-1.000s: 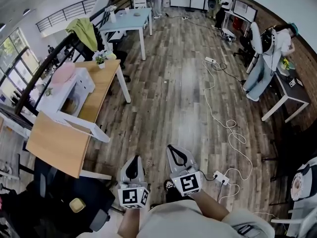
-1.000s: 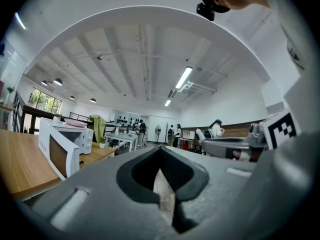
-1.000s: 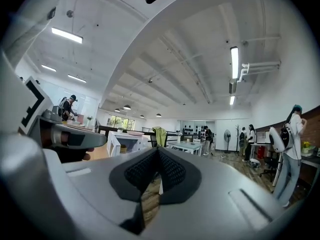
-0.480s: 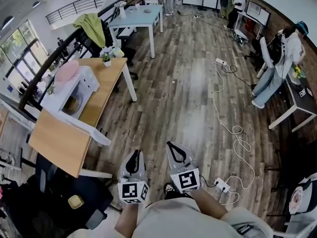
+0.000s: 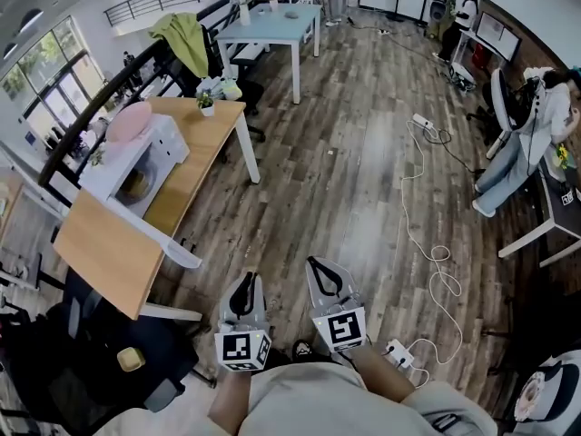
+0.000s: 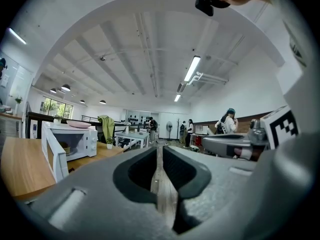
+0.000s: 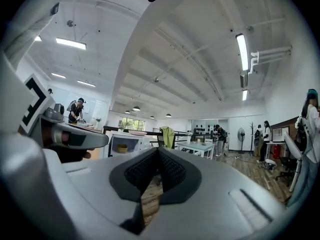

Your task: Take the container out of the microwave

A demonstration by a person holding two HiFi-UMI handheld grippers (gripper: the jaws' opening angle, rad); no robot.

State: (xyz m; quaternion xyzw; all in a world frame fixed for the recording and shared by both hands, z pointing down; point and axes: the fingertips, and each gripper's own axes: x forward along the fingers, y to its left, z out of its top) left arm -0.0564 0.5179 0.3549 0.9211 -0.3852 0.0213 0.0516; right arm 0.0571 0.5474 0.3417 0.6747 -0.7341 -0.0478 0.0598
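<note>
Looking down from the head view, a floor of grey-brown wooden planks (image 5: 345, 171) fills a large open office. A light wooden bench (image 5: 100, 252) stands at the left. On it sits a white box-shaped microwave (image 5: 150, 148) with its white door (image 5: 154, 239) swung open, a flat pink dish (image 5: 127, 121) on its top and a small potted plant (image 5: 206, 101) at the far end of the bench. Behind it are a pale blue table (image 5: 272, 16) and a green jacket (image 5: 186, 39) hanging over a railing. A long white cable (image 5: 427, 252) curls over the floor, and a person (image 5: 536, 125) stands by the desks at the right.

Compared with one second ago, the bench, the blue table and the cable all sit further to the right in the head view. Both grippers keep the same place at the bottom of the picture.

The left gripper (image 5: 246, 280) points level, and its jaws stand a narrow slit apart with only floor between them. The right gripper (image 5: 314, 263) also points level; its jaw tips are together and hold nothing.

The small yellowish container (image 5: 136, 185) is inside the open microwave, well apart from both grippers. In the right gripper view this container (image 7: 121, 148) looks low and upright. It is too small to tell its long axis or which way it points.
</note>
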